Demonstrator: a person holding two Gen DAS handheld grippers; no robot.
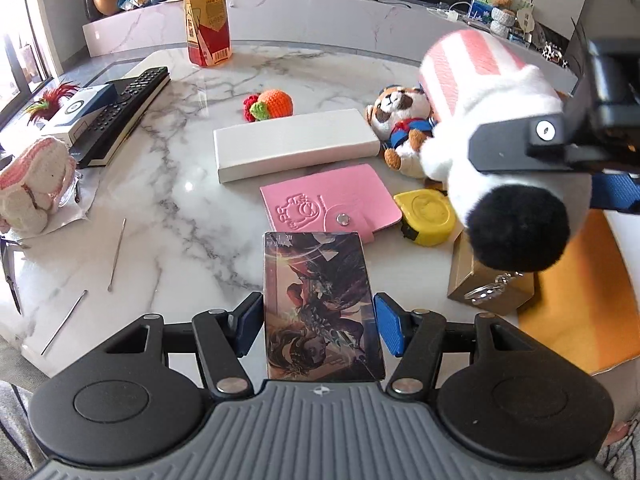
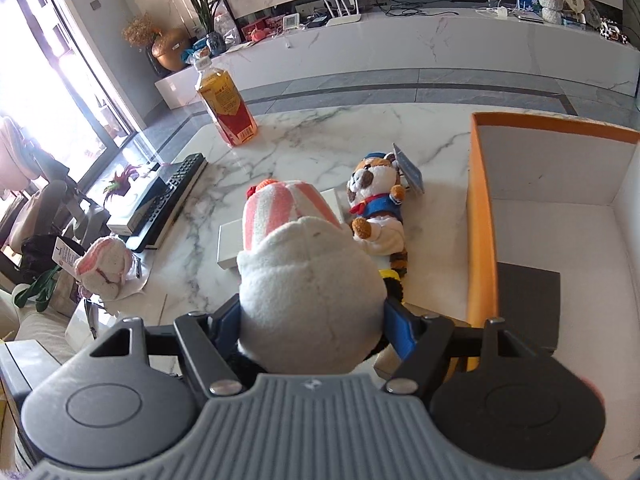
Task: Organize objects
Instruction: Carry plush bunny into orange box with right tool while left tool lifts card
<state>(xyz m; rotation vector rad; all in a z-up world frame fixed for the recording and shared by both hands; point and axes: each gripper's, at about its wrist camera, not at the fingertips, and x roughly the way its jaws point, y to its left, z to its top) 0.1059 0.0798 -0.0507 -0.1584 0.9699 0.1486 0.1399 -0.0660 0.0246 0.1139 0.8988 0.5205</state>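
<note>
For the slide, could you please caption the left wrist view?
Left tongs grip an illustrated card box above the marble table; right tongs carry a plush toy.

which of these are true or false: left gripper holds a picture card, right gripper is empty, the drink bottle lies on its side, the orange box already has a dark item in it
1. The left gripper holds a picture card. True.
2. The right gripper is empty. False: it grips a white plush toy with a pink-striped hat.
3. The drink bottle lies on its side. False: it stands upright on the marble table.
4. The orange box already holds a dark flat item. True.
</note>
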